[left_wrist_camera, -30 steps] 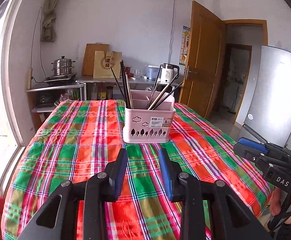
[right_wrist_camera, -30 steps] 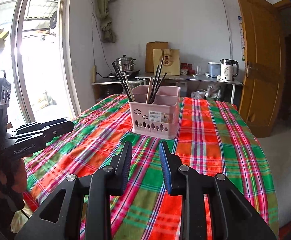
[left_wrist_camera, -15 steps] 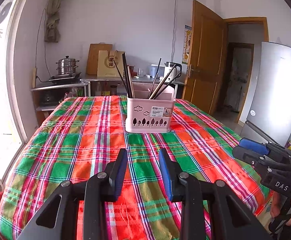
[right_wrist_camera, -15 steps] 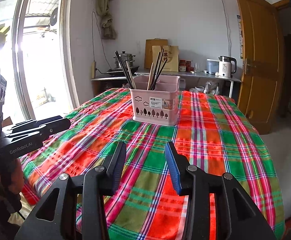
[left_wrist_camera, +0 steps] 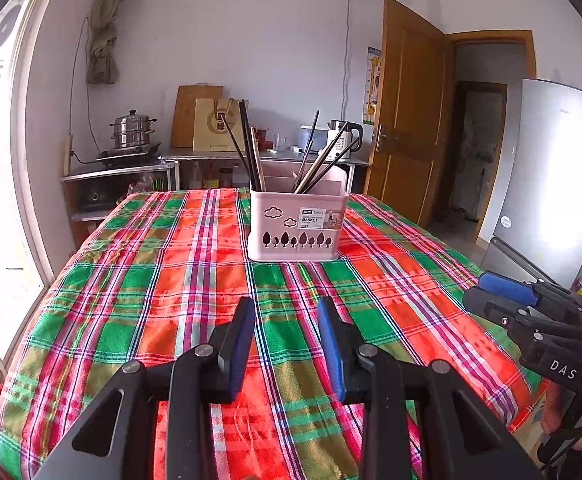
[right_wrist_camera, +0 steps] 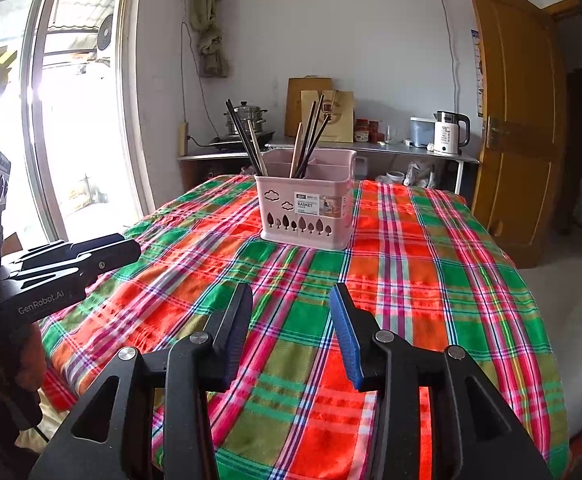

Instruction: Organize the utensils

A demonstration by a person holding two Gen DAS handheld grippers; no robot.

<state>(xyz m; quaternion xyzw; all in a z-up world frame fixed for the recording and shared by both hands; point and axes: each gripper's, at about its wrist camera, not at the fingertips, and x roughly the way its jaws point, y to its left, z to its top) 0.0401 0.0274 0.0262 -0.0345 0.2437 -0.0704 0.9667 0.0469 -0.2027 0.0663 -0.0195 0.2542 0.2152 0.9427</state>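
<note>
My left tongs (left_wrist_camera: 283, 344) and right tongs (right_wrist_camera: 289, 330) hover parted and empty, short of the pink utensil basket (left_wrist_camera: 297, 226). Ahead, its chopsticks (left_wrist_camera: 247, 148) look light, stiff and slippery; I'd pinch one high on its bare upper shaft.

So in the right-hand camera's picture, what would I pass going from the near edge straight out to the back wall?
Right gripper, empty → plaid tablecloth → pink utensil basket with chopsticks standing in it → steel counter → paper bag leaning at the wall.
</note>
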